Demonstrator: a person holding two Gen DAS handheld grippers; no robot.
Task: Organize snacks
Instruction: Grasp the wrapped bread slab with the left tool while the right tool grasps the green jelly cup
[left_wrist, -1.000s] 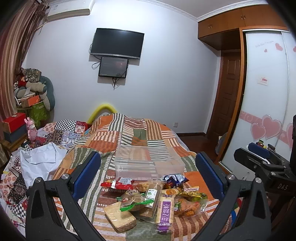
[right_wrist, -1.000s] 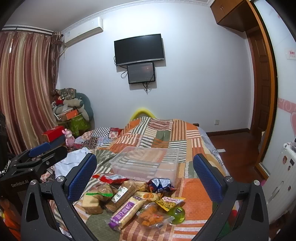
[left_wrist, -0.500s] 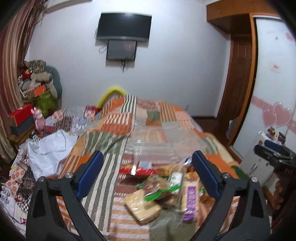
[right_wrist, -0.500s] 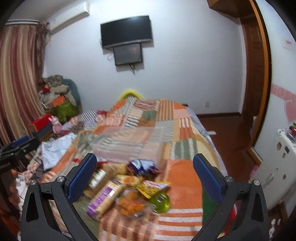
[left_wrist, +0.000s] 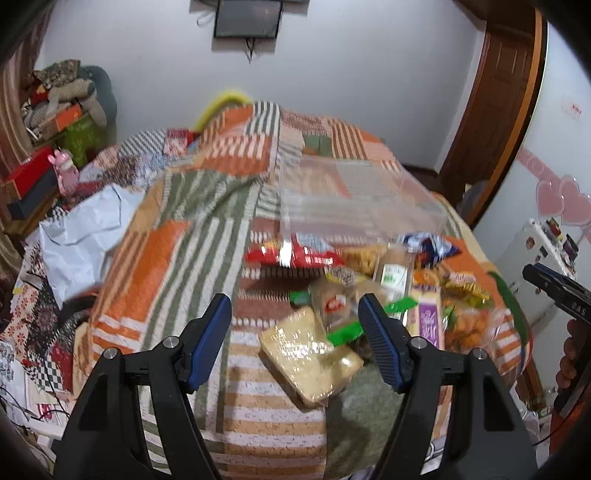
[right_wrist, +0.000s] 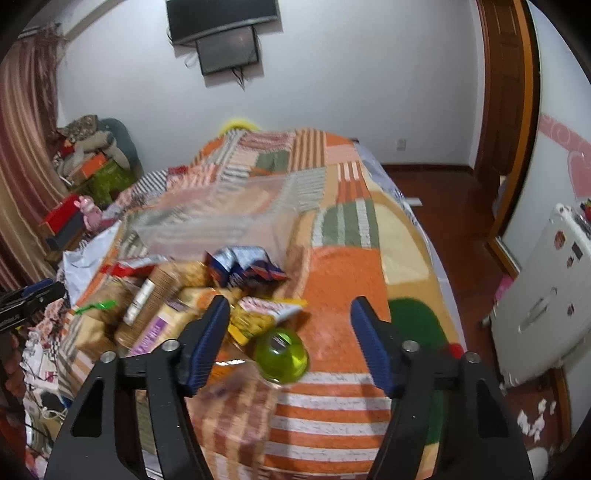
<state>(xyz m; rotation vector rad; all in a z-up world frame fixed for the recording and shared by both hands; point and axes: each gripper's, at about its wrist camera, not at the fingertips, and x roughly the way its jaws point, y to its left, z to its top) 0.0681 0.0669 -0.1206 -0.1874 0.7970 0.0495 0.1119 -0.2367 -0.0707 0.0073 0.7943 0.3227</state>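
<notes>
A pile of packaged snacks lies on the patchwork bedspread (left_wrist: 173, 240) in front of a clear plastic bin (left_wrist: 347, 199). My left gripper (left_wrist: 295, 317) is open above a wrapped bread slice (left_wrist: 308, 356); a red snack bag (left_wrist: 291, 253) lies beyond. My right gripper (right_wrist: 290, 319) is open above a green jelly cup (right_wrist: 282, 356) and a yellow packet (right_wrist: 255, 321). The bin (right_wrist: 218, 218), a blue bag (right_wrist: 243, 264) and a purple-labelled pack (right_wrist: 155, 328) lie further in.
A white plastic sheet (left_wrist: 77, 236) lies at the bed's left. Boxes and a pink toy (left_wrist: 62, 173) stand by the left wall. A white appliance (right_wrist: 554, 291) stands on the wooden floor at the right. The bed's foot edge is close below.
Both grippers have tilted down and moved closer to the snack pile. Their jaws have narrowed but stay open.
</notes>
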